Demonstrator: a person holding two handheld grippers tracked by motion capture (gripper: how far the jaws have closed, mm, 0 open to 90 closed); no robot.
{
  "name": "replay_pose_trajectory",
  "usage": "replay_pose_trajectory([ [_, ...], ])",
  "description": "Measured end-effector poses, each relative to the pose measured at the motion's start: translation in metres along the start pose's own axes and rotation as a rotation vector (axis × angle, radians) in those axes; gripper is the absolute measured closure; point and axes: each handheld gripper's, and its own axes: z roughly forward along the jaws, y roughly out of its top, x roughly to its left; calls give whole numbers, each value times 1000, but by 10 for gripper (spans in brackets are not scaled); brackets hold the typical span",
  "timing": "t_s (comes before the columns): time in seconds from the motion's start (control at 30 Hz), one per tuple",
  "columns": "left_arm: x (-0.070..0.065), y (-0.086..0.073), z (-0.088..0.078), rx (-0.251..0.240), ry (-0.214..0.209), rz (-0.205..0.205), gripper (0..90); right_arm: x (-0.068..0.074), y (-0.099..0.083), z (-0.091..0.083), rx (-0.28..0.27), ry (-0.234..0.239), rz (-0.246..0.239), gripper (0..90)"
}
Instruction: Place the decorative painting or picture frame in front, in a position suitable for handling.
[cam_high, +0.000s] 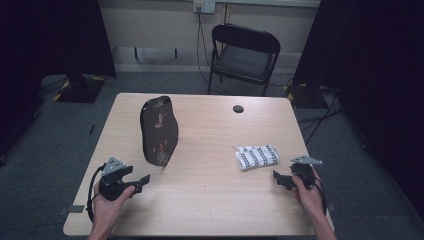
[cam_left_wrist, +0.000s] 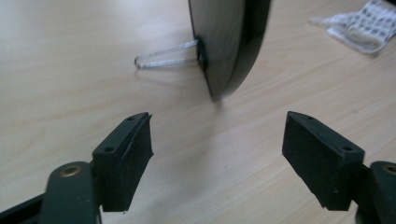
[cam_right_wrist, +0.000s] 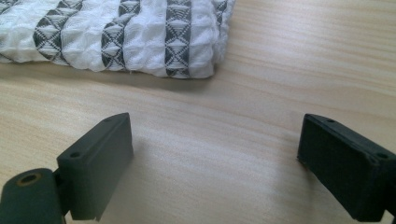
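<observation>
Standing upright on the desk (cam_high: 210, 200) on a wire prop: dark lacquered tray (cam_high: 159, 131); right of it, flat: folded striped cloth (cam_high: 257, 156).

Bare light wooden table (cam_high: 210, 200) fills the lower middle of the high view, giving open passage between both hands. At upper left of centre stands the dark oval lacquered plate (cam_high: 159, 131), upright on a thin wire stand (cam_left_wrist: 166, 54) that sticks out behind it. At right of centre the folded white cloth with black checked stripes (cam_high: 257, 156) lies flat, probably low enough to pass over.
</observation>
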Motion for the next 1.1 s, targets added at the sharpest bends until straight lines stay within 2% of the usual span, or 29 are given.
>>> replay_pose_trajectory([
  [0.03,-3,4,-3,-23,-2,9,252,0,0,0,0,0,0,99],
  [0.13,-7,14,-8,-50,-12,28,262,0,0,0,0,0,0,99],
  [0.2,-9,22,-11,-71,-13,26,273,0,0,0,0,0,-1,99],
  [0.33,-11,37,-12,-81,7,56,294,0,0,0,0,0,-1,99],
  [0.4,-10,45,-11,-90,11,45,305,0,0,0,0,0,-1,99],
  [0.6,-7,70,-4,-132,19,46,353,0,0,0,0,0,0,99],
  [0.67,-6,76,-3,-140,5,52,366,0,0,0,0,0,-1,99],
  [0.73,-7,80,1,-137,4,54,390,0,0,0,0,0,0,99],
  [0.77,-7,82,4,-127,6,61,437,0,0,0,0,0,-1,99],
  [0.87,-7,84,8,-115,7,50,456,0,0,0,0,0,-1,99],
  [0.9,-8,85,12,-109,19,60,487,0,0,0,0,0,-1,99],
  [1.03,-6,88,21,-84,18,57,540,0,0,0,0,0,-1,99],
  [1.1,-7,89,26,-67,16,71,556,0,0,0,0,0,0,99],
])
